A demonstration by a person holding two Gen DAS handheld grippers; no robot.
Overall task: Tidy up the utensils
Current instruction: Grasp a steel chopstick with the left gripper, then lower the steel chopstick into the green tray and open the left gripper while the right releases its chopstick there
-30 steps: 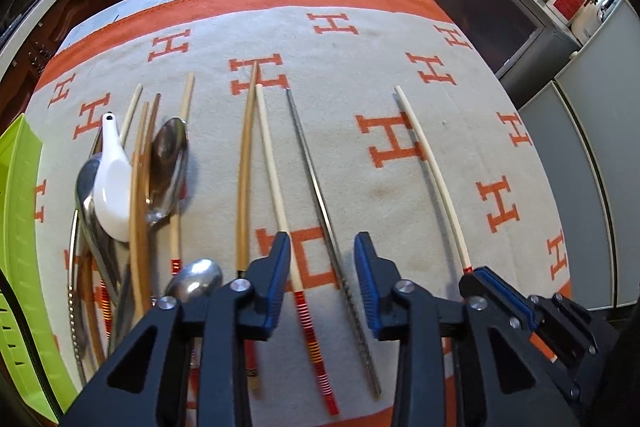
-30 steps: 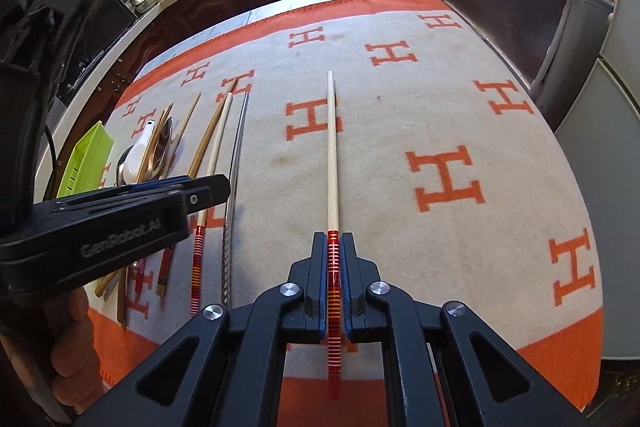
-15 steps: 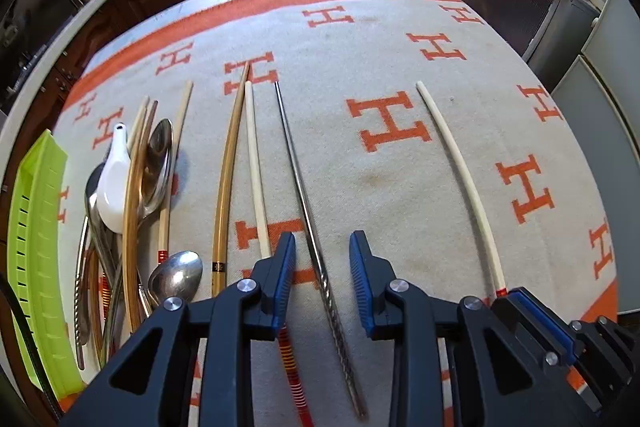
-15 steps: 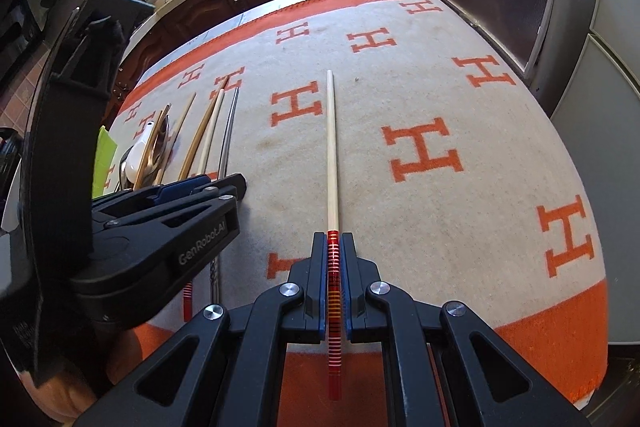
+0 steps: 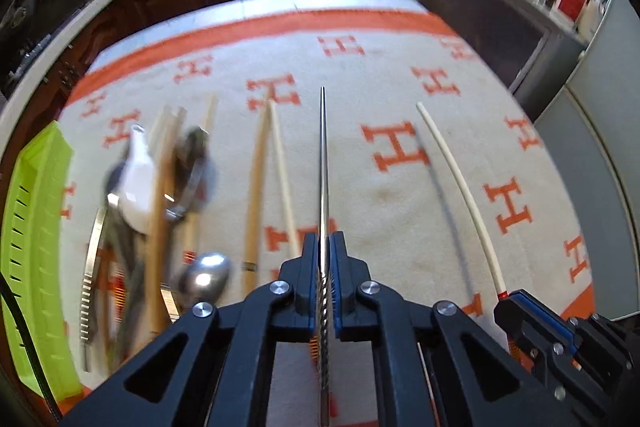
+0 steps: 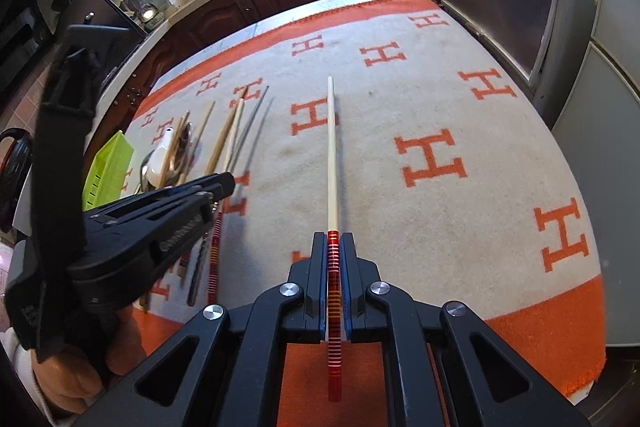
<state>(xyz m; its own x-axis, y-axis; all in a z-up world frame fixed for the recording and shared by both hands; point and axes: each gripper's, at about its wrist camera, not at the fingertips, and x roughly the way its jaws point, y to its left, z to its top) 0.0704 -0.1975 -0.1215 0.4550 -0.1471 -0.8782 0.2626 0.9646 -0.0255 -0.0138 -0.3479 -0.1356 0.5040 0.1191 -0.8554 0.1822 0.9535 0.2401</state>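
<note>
Gripping one chopstick per tool: left tool [image 5: 324,277] clenching a metal chopstick [image 5: 323,163], right tool [image 6: 334,283] clenching a cream chopstick [image 6: 331,151], probably for sorting into pairs.

Left gripper [image 5: 324,259]: black frame w/ blue-padded fingers [image 5: 310,267], angled steeply down, fingers pinched together on a thin silver metal chopstick [image 5: 322,155] running straight fwd btwn them. Right gripper [image 6: 333,267]: same build, also pitched down, fingers clamped on red-striped end of a cream chopstick [image 6: 330,147]. Person's hand [image 6: 72,383] grips left gripper's body from below, lower left in right wrist view.
</note>
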